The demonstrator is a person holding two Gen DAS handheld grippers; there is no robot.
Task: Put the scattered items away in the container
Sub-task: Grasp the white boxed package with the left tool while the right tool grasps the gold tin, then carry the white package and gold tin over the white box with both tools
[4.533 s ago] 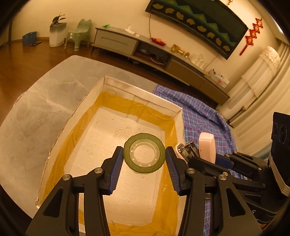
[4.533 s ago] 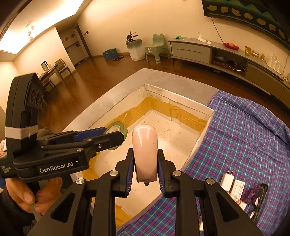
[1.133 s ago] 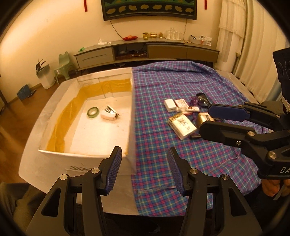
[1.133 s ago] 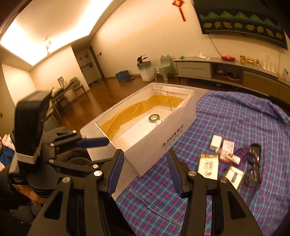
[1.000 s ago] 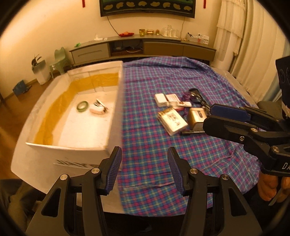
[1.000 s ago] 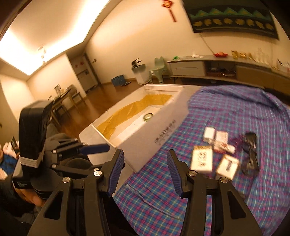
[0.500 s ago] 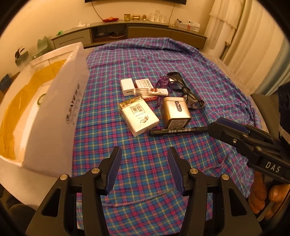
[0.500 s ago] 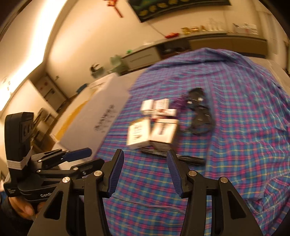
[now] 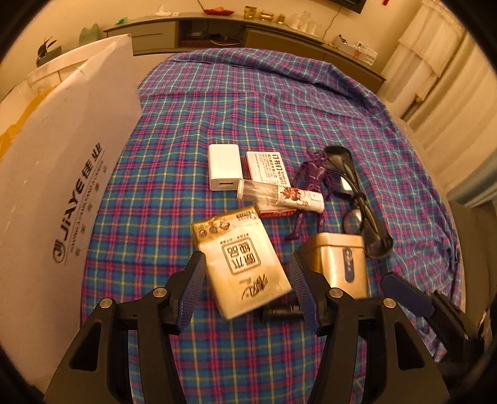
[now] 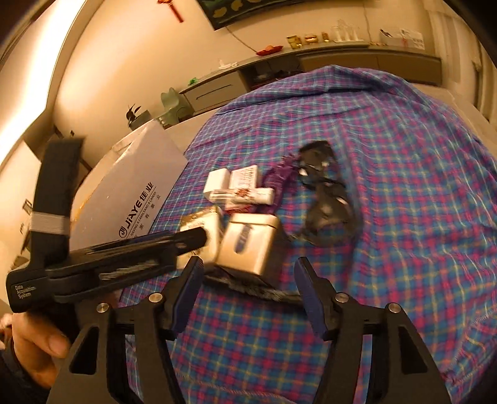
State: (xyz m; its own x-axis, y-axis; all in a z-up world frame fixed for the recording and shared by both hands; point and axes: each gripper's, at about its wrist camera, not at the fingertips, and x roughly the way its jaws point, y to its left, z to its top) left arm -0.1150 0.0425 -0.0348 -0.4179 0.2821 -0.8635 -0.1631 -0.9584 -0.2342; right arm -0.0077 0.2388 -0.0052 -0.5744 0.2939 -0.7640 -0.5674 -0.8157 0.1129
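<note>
Background as I see it, left wrist view: plaid tablecloth [image 9: 248, 102] fills the frame's middle. Long low sideboard [image 9: 217, 29] across the top, with a red dish [image 9: 218, 11] and small gold ornaments [image 9: 257, 13] on it. Pale green child's chair [image 9: 88, 31], upper left. Cream curtains [image 9: 441, 80], right edge.
Right wrist view: red knot ornament [image 10: 171, 8] on the wall, top; dark wall hanging [image 10: 245, 6] beside it; potted plant [image 10: 136, 115] at left.
</note>
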